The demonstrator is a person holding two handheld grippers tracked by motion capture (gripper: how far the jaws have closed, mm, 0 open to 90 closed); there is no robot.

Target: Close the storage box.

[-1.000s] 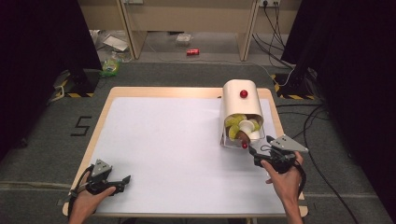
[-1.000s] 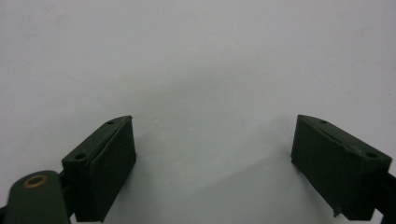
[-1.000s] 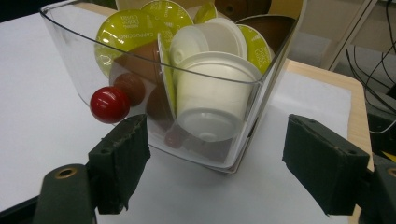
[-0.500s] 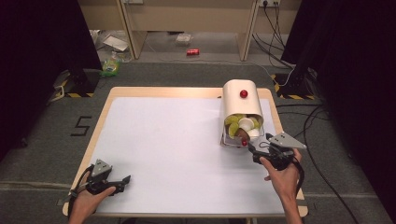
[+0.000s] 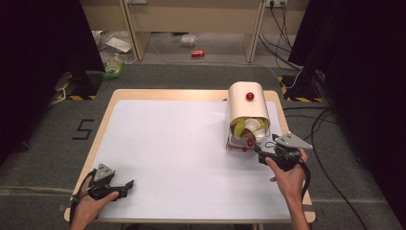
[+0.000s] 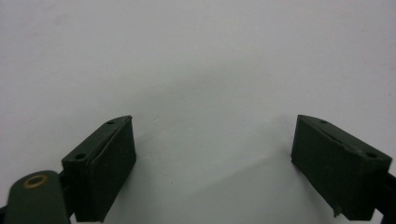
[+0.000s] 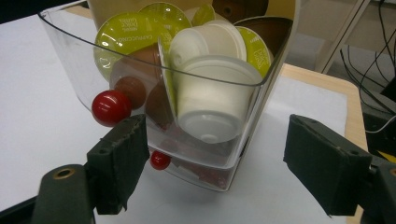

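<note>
A cream capsule dispenser point(image 5: 245, 104) with a red knob point(image 5: 249, 96) on top stands at the table's right. Its clear drawer point(image 5: 235, 140) is pulled out and holds several green, white and brown coffee capsules point(image 7: 212, 100). The drawer front carries a red knob point(image 7: 111, 108), and a smaller red knob point(image 7: 160, 160) sits below it. My right gripper point(image 5: 259, 155) point(image 7: 215, 149) is open just in front of the drawer, its jaws apart with nothing between them. My left gripper point(image 5: 127, 184) point(image 6: 212, 135) rests open on the white tabletop near the front left corner.
The white mat point(image 5: 177, 153) covers a wooden table point(image 5: 158, 94). The table's right edge lies close beside the dispenser. Cables point(image 5: 330, 143) run over the floor at the right, and a red can point(image 5: 197, 53) lies on the floor beyond the table.
My right hand has shifted very slightly in front of the drawer. The left hand has kept still.
</note>
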